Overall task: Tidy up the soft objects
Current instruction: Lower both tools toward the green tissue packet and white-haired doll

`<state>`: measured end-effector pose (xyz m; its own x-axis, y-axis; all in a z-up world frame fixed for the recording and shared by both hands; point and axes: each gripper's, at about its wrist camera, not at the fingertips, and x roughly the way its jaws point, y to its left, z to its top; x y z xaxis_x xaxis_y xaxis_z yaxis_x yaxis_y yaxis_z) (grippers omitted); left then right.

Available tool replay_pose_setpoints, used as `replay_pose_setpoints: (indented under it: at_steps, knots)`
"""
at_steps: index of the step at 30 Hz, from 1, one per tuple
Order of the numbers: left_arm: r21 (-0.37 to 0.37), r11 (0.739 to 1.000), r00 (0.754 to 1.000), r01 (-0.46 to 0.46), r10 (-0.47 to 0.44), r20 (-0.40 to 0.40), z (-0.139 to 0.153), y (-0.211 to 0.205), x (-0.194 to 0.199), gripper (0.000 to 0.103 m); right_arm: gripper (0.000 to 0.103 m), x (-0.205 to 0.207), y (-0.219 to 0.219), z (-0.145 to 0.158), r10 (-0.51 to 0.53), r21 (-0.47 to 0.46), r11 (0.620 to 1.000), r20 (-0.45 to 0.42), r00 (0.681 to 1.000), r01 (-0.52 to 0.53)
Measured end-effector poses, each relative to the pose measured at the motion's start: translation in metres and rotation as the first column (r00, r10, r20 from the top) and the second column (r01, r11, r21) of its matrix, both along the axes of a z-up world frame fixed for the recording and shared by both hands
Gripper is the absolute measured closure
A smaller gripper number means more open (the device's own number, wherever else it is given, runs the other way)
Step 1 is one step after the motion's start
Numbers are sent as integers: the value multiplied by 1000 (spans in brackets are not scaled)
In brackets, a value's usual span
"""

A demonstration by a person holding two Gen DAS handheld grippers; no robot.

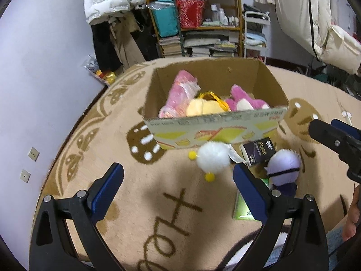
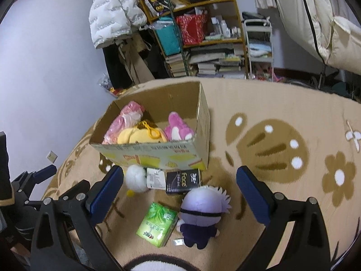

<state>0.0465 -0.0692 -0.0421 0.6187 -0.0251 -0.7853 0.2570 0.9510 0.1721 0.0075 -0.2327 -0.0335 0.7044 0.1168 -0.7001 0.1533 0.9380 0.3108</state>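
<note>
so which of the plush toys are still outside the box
Two: the white fluffy ball plush with yellow pom-poms, just in front of the cardboard box, and the purple-haired blindfolded doll. The pink and yellow plushes lie inside.

Lilac wall [image 2: 56, 72], cluttered shelf [image 2: 203, 36], patterned beige rug [image 2: 282, 117].

Ahead of the right gripper [image 2: 180, 180], whose pads are blue on black arms, sits a doll [image 2: 203, 212] with a pale lilac head, a black band and a dark navy body. To its left lies a green tissue pack [image 2: 156, 224]; beyond it, a black box [image 2: 183, 181] with white lettering and a white pompom toy [image 2: 136, 179] with yellow bobbles. The brown cardboard box [image 2: 158, 155] carries yellow and red print and holds pink and yellow plush. The rug [image 2: 282, 149] is beige with brown motifs and white dots.
</note>
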Motion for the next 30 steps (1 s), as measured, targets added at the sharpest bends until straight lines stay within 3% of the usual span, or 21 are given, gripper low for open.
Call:
replay_pose_setpoints:
  at_steps: [21,30]
  knots:
    - [-103,994,977,31,-52,-209,-61,-35,14,6,0,22,-14,-58,-18,97,994,-241,970,43]
    - [-112,993,954,42,-74,-291,-85,-45,20,6,18,31,-13,-87,22,154,987,-359,933,36]
